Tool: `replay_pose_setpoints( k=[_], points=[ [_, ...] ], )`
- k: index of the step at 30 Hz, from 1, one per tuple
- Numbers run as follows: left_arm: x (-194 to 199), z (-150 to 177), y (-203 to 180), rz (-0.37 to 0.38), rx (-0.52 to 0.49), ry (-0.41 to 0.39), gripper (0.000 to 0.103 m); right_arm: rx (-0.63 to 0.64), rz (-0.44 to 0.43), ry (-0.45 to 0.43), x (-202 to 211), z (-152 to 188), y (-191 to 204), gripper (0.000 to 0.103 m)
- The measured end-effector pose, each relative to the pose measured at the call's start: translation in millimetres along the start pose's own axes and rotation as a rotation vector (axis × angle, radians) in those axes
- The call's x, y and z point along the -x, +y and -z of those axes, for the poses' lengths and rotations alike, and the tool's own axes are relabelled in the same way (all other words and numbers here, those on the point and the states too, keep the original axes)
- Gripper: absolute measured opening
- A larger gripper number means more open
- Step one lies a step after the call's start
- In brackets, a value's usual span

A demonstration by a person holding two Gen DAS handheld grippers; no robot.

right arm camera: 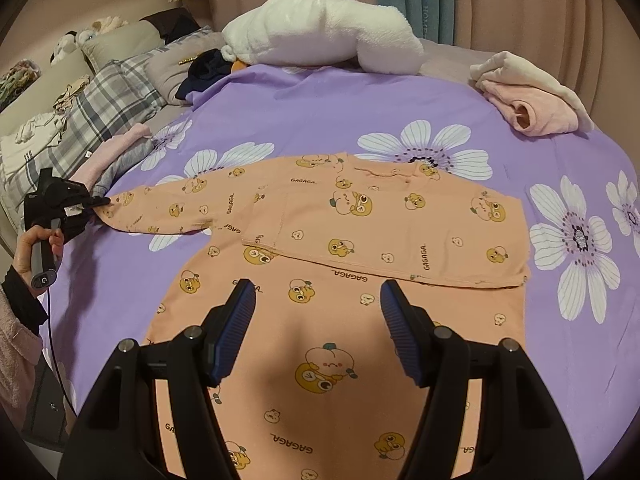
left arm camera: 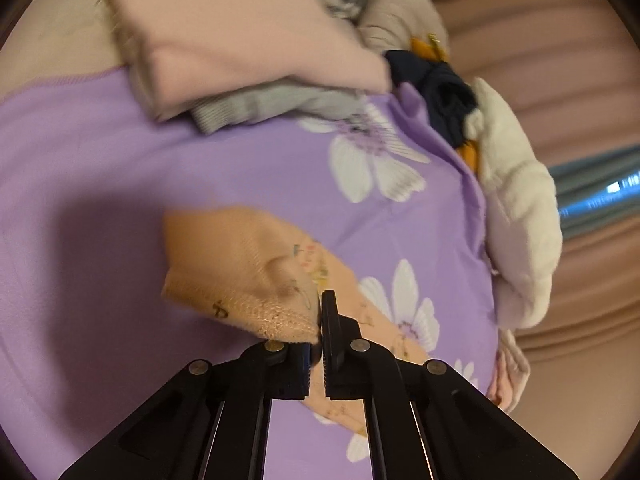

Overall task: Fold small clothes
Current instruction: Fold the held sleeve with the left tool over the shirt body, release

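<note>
An orange long-sleeved shirt with cartoon prints lies flat on the purple flowered bedsheet. One sleeve is folded across the chest, and the other stretches out to the left. My left gripper is at the end of that sleeve, held by a person's hand. In the left wrist view the left gripper is shut on the sleeve cuff, which is lifted off the sheet. My right gripper hovers open over the shirt's lower body with nothing between its fingers.
A white fluffy blanket lies at the far edge, and a crumpled pink garment at the far right. Folded pink and grey clothes sit beyond the left gripper. Plaid pillows and a dark navy garment are at the left.
</note>
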State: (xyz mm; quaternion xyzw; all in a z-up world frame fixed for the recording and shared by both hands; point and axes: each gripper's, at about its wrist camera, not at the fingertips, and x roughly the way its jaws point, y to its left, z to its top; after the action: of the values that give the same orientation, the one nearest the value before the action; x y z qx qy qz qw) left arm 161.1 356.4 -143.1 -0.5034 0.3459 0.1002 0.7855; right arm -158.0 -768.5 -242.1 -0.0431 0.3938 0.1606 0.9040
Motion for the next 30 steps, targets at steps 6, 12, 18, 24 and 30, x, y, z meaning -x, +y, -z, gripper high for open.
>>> replay_pose_setpoints(
  k=[6,12,18,24,30],
  points=[
    [16.4,6.0,-40.0,0.017,-0.109,-0.023,0.001,-0.021,-0.006,-0.015,5.7,2.8,-6.4,0.065],
    [16.6,23.5,-78.8,0.031,-0.218,-0.007,0.002,-0.037,-0.014,-0.033,12.4,5.9,-13.3,0.065],
    [10.3,49.2,-123.9,0.052,-0.332,0.022,0.001,-0.065,-0.016,-0.044,16.0,7.6,-25.0,0.065],
    [0.6,75.2,-165.5,0.057,-0.450,0.041,0.002,-0.099,-0.010,-0.054,19.4,9.2,-39.6,0.065],
    [-9.6,102.1,-195.6,0.057,-0.548,0.073,0.001,-0.124,-0.006,-0.064,22.6,11.5,-54.2,0.065]
  ],
)
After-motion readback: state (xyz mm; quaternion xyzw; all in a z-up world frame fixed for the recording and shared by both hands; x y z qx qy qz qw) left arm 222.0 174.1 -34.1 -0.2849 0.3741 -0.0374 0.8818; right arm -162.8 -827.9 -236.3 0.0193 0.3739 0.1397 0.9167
